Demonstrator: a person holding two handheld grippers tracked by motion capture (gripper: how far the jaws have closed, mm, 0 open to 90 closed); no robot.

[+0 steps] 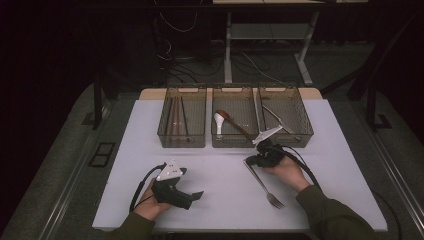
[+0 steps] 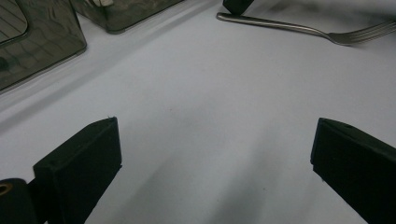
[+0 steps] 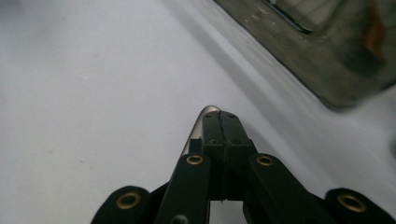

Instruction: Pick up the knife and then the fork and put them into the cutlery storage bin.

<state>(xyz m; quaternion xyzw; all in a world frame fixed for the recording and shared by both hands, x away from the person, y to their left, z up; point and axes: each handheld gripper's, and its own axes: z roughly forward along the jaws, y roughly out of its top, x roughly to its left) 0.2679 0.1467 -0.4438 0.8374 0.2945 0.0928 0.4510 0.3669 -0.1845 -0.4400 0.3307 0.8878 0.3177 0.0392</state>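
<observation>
We are sorting cutlery into three bins at the far side of the tabletop [image 1: 150, 165], and one piece is left outside them. The left bin [image 1: 182, 118] is holding chopsticks [image 1: 176, 116], the middle bin [image 1: 235, 118] a white spoon [image 1: 219, 122] and a brown spoon [image 1: 233, 123], and the right bin [image 1: 286, 116] some metal pieces that we cannot make out clearly.

The fork [image 1: 263, 182] is lying on the tabletop, near and right of centre, tines toward us and handle pointing to the bins. Our right hand-held gripper [image 1: 251, 161] is clenched on the far tip of that handle; in the right gripper view the jaws are pressing together with the metal end [image 3: 201, 122] peeking out between them. The fork does not appear to be lifted yet.

Our left hand-held gripper [image 1: 196, 196] is resting near left, its jaws standing wide apart over bare tabletop, grasping nothing.

So, as we judge it, the sorting is nearly done: we are only needing to raise the fork and lower it into the right bin.
</observation>
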